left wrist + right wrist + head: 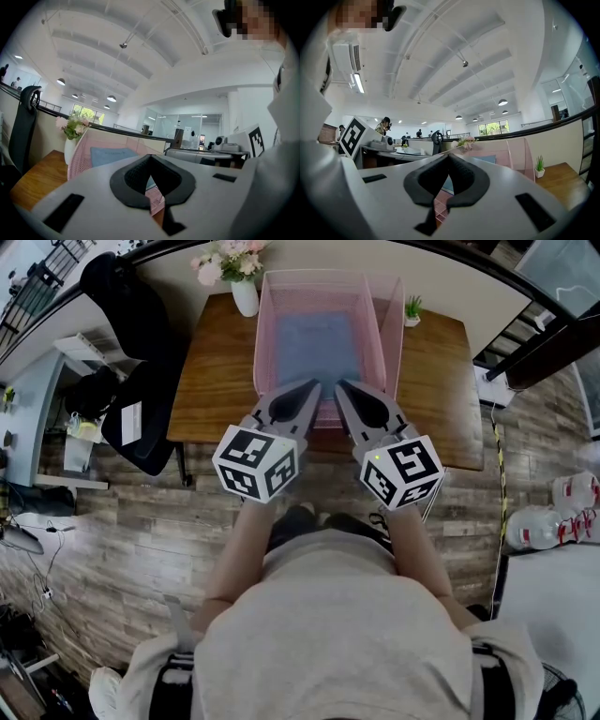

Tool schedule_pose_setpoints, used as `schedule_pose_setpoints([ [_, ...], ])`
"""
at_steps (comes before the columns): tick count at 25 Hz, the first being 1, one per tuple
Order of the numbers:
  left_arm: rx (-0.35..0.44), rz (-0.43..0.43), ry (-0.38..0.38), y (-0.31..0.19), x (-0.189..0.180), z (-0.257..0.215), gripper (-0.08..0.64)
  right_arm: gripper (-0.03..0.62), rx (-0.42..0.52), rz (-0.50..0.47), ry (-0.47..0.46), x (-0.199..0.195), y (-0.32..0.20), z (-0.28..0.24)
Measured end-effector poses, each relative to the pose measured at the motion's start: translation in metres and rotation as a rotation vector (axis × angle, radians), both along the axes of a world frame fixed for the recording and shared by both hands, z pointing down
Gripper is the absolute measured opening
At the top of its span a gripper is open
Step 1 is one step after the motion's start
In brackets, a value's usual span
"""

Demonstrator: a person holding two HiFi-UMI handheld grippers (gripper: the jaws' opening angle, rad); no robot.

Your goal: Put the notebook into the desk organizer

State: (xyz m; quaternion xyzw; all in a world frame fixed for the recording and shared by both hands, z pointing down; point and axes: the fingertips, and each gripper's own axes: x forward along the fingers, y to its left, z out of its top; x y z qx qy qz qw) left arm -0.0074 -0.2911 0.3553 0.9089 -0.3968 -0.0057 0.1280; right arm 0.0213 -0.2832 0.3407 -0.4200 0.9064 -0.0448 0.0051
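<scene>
Head view shows the blue notebook lying inside the pink mesh desk organizer. The organizer stands on the wooden counter, with a white vase of flowers at its far left corner and a small potted plant at its far right. At the organizer's near end, the left hand-held gripper and the right hand-held gripper sit side by side with their tips close together, and both gripper views show each pair of jaws pressed together with nothing between them.
</scene>
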Motion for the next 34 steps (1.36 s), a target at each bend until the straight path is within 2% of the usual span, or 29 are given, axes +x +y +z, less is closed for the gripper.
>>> schedule_pose_setpoints([
  [11, -0.026, 0.003, 0.012, 0.0, 0.0003, 0.0023, 0.011, 0.003, -0.005, -0.029, 0.026, -0.0069, 0.0019, 0.0032],
  [34, -0.044, 0.021, 0.017, -0.0014, 0.0018, 0.0057, 0.011, 0.003, -0.009, -0.026, 0.041, -0.0055, -0.0024, 0.0066],
])
